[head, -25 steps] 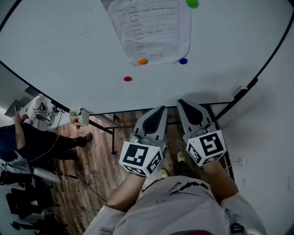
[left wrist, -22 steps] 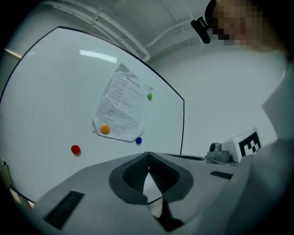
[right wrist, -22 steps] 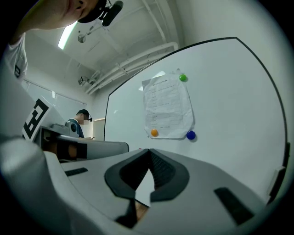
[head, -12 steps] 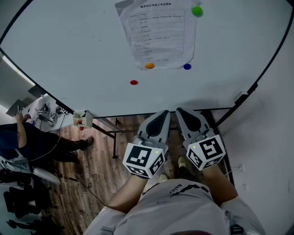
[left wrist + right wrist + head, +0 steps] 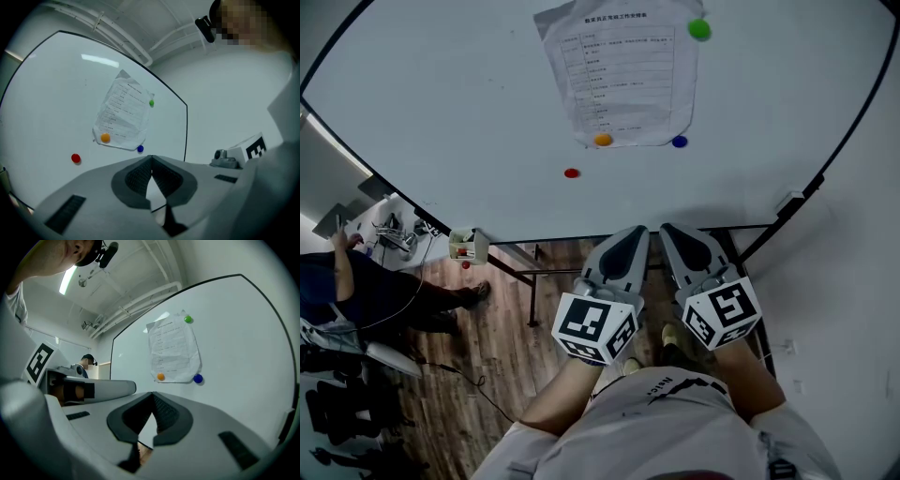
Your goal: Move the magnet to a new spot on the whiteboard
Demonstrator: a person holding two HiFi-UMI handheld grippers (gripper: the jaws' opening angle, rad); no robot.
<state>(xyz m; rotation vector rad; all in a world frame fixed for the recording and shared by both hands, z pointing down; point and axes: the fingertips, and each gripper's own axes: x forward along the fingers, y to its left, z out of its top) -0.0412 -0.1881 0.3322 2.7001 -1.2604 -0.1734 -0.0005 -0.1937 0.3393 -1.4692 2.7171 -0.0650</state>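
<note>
Four small, round magnets, each of one plain colour, are seen on the whiteboard (image 5: 441, 103). A printed sheet (image 5: 623, 75) is pinned by three of them. The green magnet (image 5: 699, 29) is at its upper right corner, the orange magnet (image 5: 603, 140) on its lower edge and the blue magnet (image 5: 679, 142) at its lower right corner. The red magnet (image 5: 572, 173) is set alone on bare board, below and left of the sheet. The left gripper (image 5: 631, 232) and right gripper (image 5: 673, 230) are held side by side, pointed at the board and well apart from every magnet. The jaws of each are pressed together at the tips, with nothing gripped between them.
</note>
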